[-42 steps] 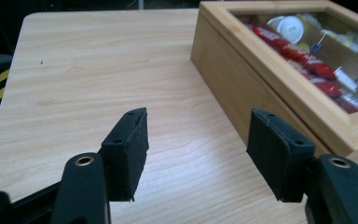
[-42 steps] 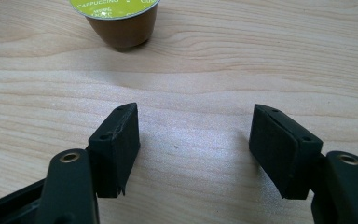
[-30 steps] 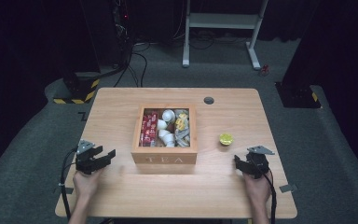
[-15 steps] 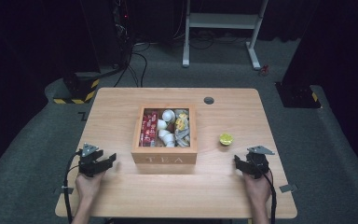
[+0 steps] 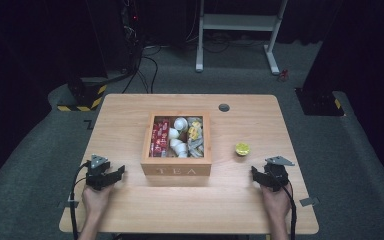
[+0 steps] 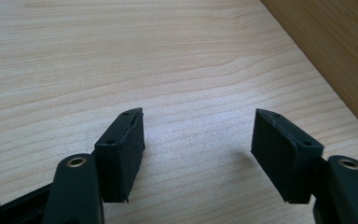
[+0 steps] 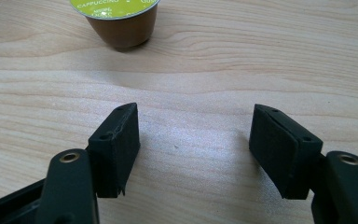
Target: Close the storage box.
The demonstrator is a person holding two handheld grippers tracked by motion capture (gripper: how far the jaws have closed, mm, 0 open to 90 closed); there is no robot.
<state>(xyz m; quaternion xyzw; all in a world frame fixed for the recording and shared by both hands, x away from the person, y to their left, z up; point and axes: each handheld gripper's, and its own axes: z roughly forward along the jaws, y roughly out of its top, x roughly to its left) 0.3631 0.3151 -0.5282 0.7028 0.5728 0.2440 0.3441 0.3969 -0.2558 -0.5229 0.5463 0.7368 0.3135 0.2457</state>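
A wooden tea box [image 5: 176, 170] stands open at the table's middle, packed with red packets, white capsules and yellow-grey sachets. A brown coffee capsule [image 5: 242, 149] with a yellow-green lid sits to the box's right; in the right gripper view the capsule [image 7: 120, 18] stands just ahead and left of the jaws. My left gripper [image 5: 118, 173] rests open on the table left of the box, and its view [image 6: 198, 133] has bare wood between the jaws and the box wall [image 6: 335, 51] at the right. My right gripper [image 5: 255, 173] is open, empty, near the front right.
A small dark round grommet [image 5: 224, 107] is set in the table behind the box. The table [image 5: 130, 110] stands on grey carpet, with a white desk frame [image 5: 240, 30] and cables behind it. A grey tag [image 5: 307, 201] lies at the right front edge.
My left gripper has drifted back toward the front edge and slightly right, settling low on the table. The right gripper has stayed put.
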